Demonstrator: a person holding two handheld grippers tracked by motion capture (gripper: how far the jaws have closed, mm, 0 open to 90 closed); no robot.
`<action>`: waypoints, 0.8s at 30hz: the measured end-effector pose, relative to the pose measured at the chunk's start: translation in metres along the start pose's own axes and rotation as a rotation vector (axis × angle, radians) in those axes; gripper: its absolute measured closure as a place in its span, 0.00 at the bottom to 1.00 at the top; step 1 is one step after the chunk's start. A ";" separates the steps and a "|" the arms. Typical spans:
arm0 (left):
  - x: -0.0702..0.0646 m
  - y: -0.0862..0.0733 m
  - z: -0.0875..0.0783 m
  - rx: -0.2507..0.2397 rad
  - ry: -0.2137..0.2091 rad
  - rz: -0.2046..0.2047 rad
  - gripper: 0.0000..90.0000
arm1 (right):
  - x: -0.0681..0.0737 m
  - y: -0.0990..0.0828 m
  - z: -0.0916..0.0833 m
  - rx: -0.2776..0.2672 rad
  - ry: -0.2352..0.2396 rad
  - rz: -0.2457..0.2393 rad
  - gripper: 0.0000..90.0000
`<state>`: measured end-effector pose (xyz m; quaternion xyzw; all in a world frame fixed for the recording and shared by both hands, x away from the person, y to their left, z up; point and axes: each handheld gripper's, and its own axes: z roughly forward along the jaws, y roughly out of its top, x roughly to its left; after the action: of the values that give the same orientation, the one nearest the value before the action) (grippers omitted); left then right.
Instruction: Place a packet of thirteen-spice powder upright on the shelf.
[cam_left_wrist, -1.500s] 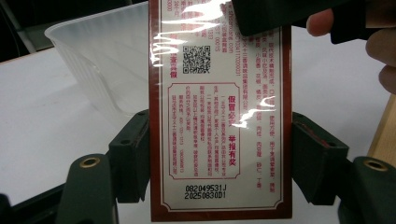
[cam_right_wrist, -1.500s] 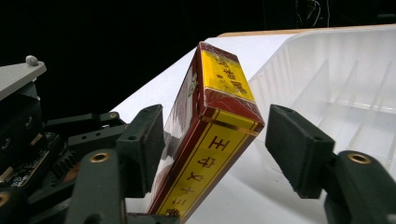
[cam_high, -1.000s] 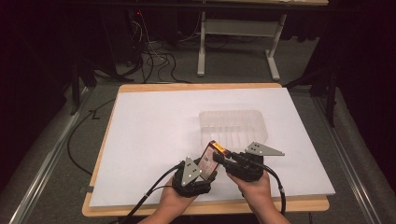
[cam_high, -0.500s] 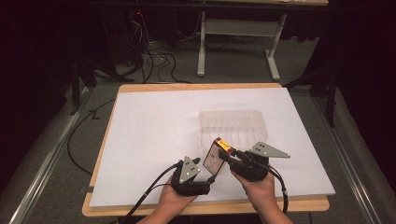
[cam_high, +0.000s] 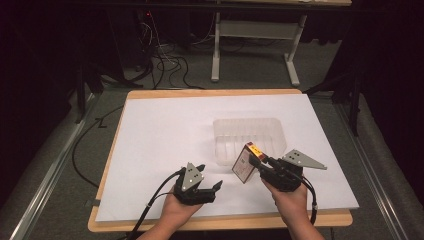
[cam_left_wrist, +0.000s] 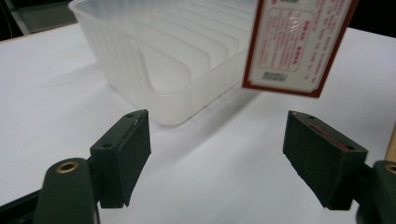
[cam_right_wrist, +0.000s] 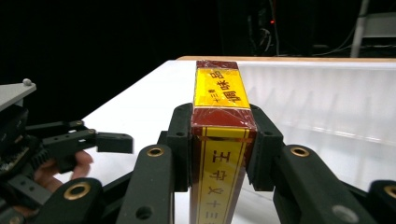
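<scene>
The counter (cam_high: 150, 130) lies white and bare but for the clear ribbed plastic tray (cam_high: 248, 135), set mid-board where both hands reach it, its slots judged to be where the box belongs. The right gripper (cam_high: 260, 165) holds the red-and-yellow box (cam_high: 245, 163) off the surface, just at the tray's near edge; its jaws are clamped on the box's two broad faces, the narrow yellow face pointing ahead, likely so it can slide in edgewise. The left gripper (cam_high: 209, 181) hangs beside it with jaws parted and nothing between them, having just been opening, apparently to let the box go to the other hand.
</scene>
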<state>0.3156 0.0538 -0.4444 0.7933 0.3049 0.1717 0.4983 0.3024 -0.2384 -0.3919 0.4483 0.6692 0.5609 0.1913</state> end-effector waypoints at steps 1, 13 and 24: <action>0.004 0.000 -0.002 0.003 0.011 0.003 0.26 | -0.001 0.000 -0.001 -0.002 -0.006 0.003 0.76; 0.051 0.003 -0.027 0.027 0.140 -0.011 0.23 | -0.014 0.006 -0.014 -0.034 -0.073 -0.007 0.76; 0.082 -0.003 -0.051 0.081 0.254 -0.016 0.17 | -0.024 0.010 -0.022 -0.052 -0.136 -0.006 0.76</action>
<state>0.3479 0.1434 -0.4272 0.7820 0.3786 0.2544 0.4247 0.3021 -0.2706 -0.3819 0.4780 0.6413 0.5458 0.2495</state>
